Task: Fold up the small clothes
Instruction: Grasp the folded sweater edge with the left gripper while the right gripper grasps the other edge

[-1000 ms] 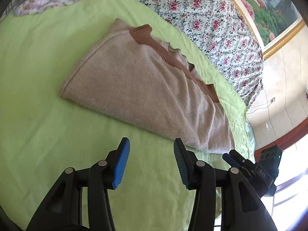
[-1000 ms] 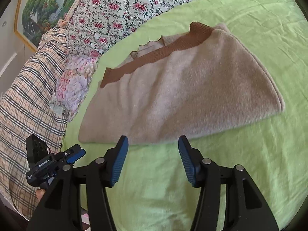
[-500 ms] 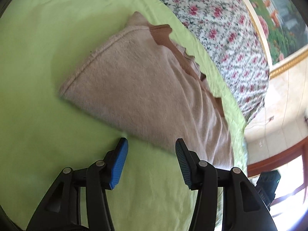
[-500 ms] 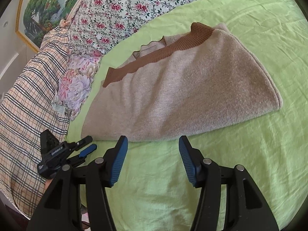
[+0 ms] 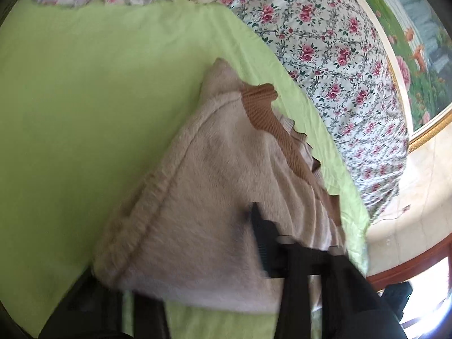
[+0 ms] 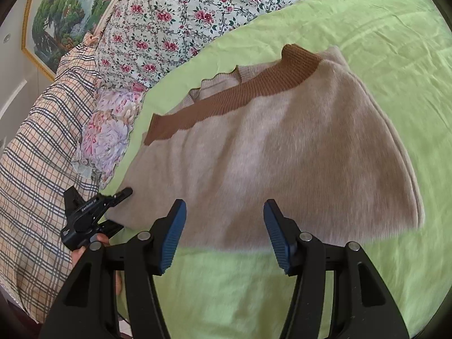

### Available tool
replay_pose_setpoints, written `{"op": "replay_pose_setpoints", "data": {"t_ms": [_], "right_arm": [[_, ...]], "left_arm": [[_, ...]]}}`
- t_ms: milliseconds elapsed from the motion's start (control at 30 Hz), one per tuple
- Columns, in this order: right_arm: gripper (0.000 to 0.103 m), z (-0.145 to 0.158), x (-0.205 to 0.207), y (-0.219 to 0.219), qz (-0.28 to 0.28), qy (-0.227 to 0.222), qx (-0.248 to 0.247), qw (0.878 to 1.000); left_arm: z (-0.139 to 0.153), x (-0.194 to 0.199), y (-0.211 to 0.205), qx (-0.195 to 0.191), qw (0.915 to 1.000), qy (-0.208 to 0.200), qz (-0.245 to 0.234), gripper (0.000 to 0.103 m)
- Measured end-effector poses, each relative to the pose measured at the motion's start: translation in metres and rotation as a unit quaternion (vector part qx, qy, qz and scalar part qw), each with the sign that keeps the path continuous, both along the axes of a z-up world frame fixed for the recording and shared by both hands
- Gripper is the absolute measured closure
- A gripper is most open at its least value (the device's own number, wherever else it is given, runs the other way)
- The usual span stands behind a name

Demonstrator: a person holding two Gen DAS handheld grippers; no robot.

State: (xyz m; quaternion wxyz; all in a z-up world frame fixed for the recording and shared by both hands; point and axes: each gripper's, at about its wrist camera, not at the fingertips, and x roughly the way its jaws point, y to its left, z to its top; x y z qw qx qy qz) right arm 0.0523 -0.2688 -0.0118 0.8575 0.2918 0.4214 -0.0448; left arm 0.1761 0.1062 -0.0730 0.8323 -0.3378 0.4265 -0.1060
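Observation:
A folded beige knit garment (image 6: pixel 282 152) with a brown ribbed band (image 6: pixel 240 96) lies on the green sheet (image 6: pixel 395 42). In the left wrist view the garment (image 5: pixel 214 197) fills the foreground and its near corner covers my left finger; the right finger (image 5: pixel 262 240) rests on top of the fabric. The left gripper (image 6: pixel 113 200) also shows in the right wrist view, its fingers astride the garment's left corner. My right gripper (image 6: pixel 223 234) is open, its blue pads at the garment's near edge, holding nothing.
Floral bedding (image 6: pixel 183 14) and a plaid cloth (image 6: pixel 36 155) lie beyond and left of the green sheet. A framed painting (image 5: pixel 418 42) hangs on the wall. The bed edge (image 5: pixel 358 226) drops off at the right in the left wrist view.
My left gripper has moved forward onto the garment's corner, so the fabric now lies between its fingers. My right gripper has moved closer to the near edge, still open.

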Motion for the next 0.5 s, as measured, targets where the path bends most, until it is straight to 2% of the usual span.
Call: {"op": "replay_pose_setpoints", "data": {"t_ms": [33, 133, 200, 300, 367, 467, 500], "right_arm": [[0.045, -0.001, 0.005, -0.006, -0.002, 0.0, 0.002, 1.0], [0.045, 0.002, 0.016, -0.024, -0.007, -0.005, 0.009, 1.0], [0.045, 0.006, 0.021, -0.031, -0.009, -0.008, 0.01, 1.0], [0.045, 0.012, 0.031, -0.05, -0.003, -0.021, 0.045, 0.999], [0.045, 0.015, 0.039, -0.062, 0.003, -0.029, 0.076, 0.997], [0.043, 0.011, 0.056, -0.079, 0.023, -0.056, 0.169, 0.984], [0.033, 0.006, 0.064, -0.085, 0.031, -0.063, 0.203, 0.977]], "left_arm": [[0.004, 0.001, -0.002, 0.007, 0.9999, -0.007, 0.001, 0.091], [0.026, -0.003, -0.017, 0.034, 0.9985, -0.043, 0.002, 0.096], [0.049, -0.005, -0.039, 0.053, 0.9955, -0.075, -0.022, 0.096], [0.078, -0.011, -0.083, 0.07, 0.9879, -0.118, -0.074, 0.097], [0.09, -0.015, -0.121, 0.081, 0.9797, -0.14, -0.118, 0.097], [0.09, -0.02, -0.169, 0.075, 0.9687, -0.152, -0.181, 0.097], [0.085, -0.021, -0.186, 0.08, 0.9646, -0.15, -0.202, 0.097]]}}
